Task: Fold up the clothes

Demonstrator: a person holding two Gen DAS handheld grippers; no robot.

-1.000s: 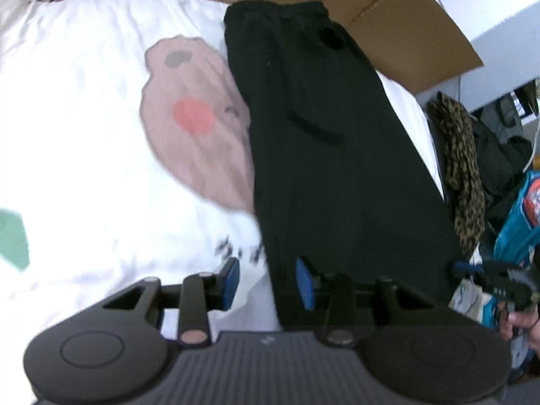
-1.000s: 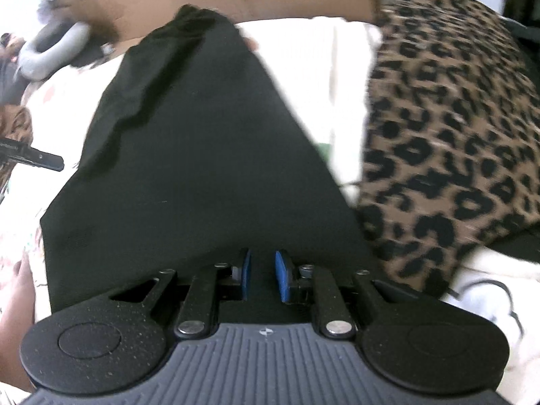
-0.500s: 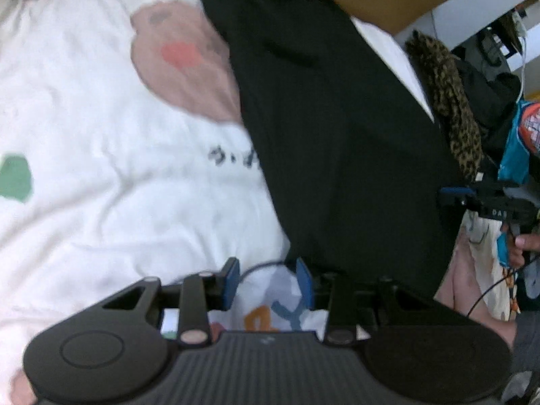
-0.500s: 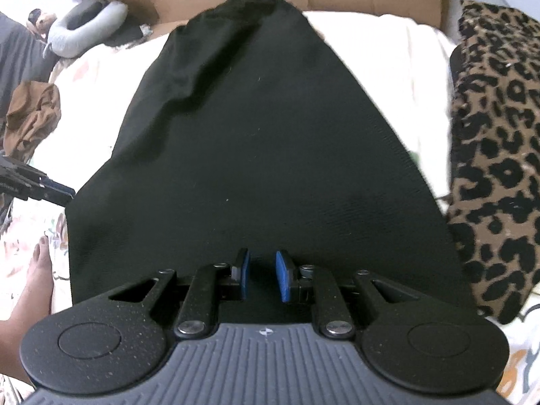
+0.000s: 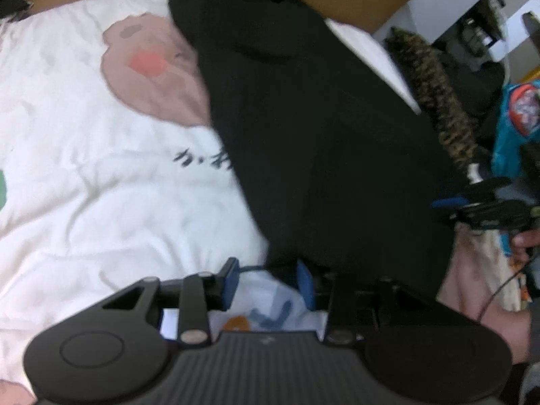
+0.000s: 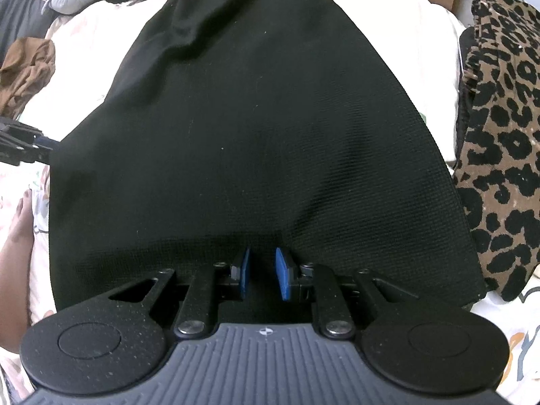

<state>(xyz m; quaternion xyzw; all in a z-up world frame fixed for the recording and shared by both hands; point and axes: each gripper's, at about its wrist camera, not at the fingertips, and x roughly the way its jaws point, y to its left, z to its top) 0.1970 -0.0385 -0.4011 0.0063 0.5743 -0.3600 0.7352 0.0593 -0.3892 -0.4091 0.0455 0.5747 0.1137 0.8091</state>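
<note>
Spreading: black trousers fill the frame's centre, flattened for folding.
Left claw: released, lower centre.
Right claw: released, over the hem.

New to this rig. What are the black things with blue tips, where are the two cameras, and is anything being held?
No robot here: a person holds a two-finger gripper in each hand, each carrying a fisheye camera looking along its fingers. The blue tips are the finger pads. The left wrist view shows the left gripper at the near corner of a black garment, over a white printed bedcover; the right gripper appears at the far right. In the right wrist view, the right gripper sits over the garment's near edge beside a leopard-print cloth. Both stand slightly open; whether either pinches fabric is unclear.
</note>
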